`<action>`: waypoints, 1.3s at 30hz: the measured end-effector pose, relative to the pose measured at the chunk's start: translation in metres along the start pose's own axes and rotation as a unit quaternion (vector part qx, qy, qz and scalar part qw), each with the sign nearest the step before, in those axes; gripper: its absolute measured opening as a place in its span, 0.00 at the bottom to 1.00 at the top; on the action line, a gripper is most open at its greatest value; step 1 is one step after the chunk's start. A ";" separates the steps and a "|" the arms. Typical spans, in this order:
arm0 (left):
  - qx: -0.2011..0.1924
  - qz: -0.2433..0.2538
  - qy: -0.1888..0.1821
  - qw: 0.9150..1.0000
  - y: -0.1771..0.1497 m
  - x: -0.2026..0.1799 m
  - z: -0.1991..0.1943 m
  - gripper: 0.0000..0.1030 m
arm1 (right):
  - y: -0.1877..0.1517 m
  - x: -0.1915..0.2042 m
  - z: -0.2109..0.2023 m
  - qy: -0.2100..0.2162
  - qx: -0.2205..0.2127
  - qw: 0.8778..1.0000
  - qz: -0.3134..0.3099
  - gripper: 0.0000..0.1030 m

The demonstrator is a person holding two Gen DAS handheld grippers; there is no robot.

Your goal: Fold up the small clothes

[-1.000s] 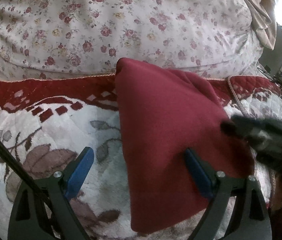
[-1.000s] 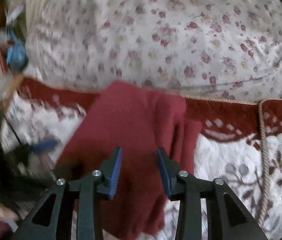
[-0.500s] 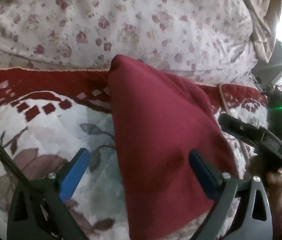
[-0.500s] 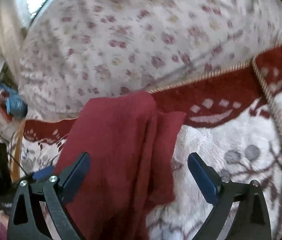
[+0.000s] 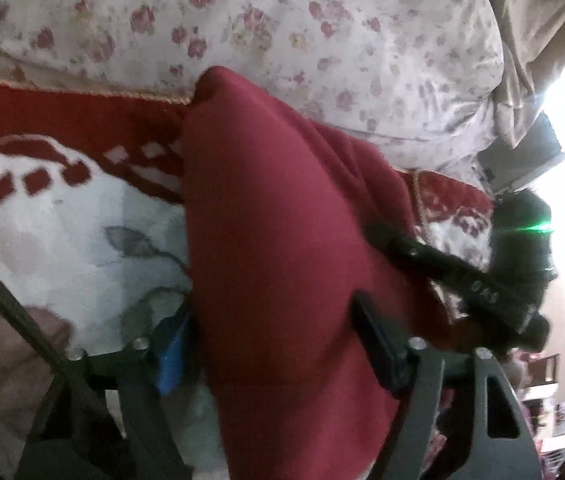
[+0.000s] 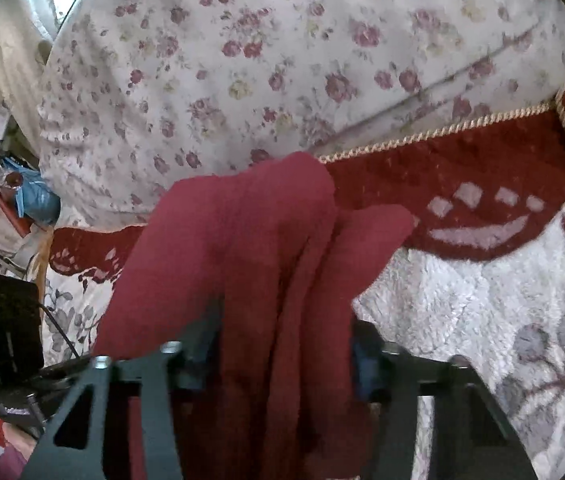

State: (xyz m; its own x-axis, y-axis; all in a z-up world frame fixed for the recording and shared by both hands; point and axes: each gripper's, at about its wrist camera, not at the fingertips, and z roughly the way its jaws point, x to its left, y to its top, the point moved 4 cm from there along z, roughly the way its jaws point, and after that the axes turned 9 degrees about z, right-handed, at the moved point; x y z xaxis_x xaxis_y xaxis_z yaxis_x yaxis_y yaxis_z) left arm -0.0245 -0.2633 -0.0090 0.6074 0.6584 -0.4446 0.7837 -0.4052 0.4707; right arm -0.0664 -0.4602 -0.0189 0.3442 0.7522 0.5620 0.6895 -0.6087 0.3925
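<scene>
A dark red garment (image 5: 274, 248) lies folded on the fleece blanket (image 5: 62, 232), its far end against the floral duvet. In the left wrist view my left gripper (image 5: 270, 344) is closing on its near end, one finger on each side of the cloth. In the right wrist view the same garment (image 6: 250, 248) bunches in folds between the fingers of my right gripper (image 6: 282, 356), which grips its near end. The right gripper's body (image 5: 478, 284) also shows at the garment's right edge in the left wrist view.
A floral duvet (image 6: 282, 48) rises behind the garment. The blanket has a red border with gold cord trim (image 6: 442, 132). A black box with a cable (image 6: 6, 320) sits at the left edge, with clutter (image 6: 10, 184) beyond it.
Both grippers moved forward onto the garment's near end and closed from wide open. The cloth is now bunched between the right fingers.
</scene>
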 end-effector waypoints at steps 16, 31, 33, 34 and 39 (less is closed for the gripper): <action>0.036 -0.014 0.108 0.993 -0.089 0.014 -0.106 0.59 | -0.088 0.068 -0.020 0.016 0.089 0.995 -0.039 0.57; -0.051 0.009 0.206 0.977 -0.100 0.010 -0.133 0.81 | -0.140 0.135 -0.060 -0.016 0.033 0.962 -0.270 0.46; -0.057 0.014 0.215 0.975 -0.101 0.007 -0.135 0.81 | -0.143 0.116 -0.048 -0.058 0.039 0.960 -0.272 0.44; -0.058 0.017 0.220 0.974 -0.101 0.006 -0.135 0.81 | -0.142 0.109 -0.046 -0.058 0.040 0.962 -0.262 0.44; -0.067 0.025 0.238 0.969 -0.104 -0.002 -0.141 0.81 | -0.146 0.104 -0.065 -0.043 0.028 0.972 -0.230 0.46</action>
State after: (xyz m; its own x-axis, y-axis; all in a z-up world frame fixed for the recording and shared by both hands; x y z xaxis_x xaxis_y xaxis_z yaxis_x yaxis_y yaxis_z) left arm -0.1259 -0.1327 0.0502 0.4907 0.8708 -0.0319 0.7115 -0.3793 0.5916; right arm -0.1726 -0.3090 0.0293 0.0412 0.9610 0.2734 0.8156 -0.1904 0.5464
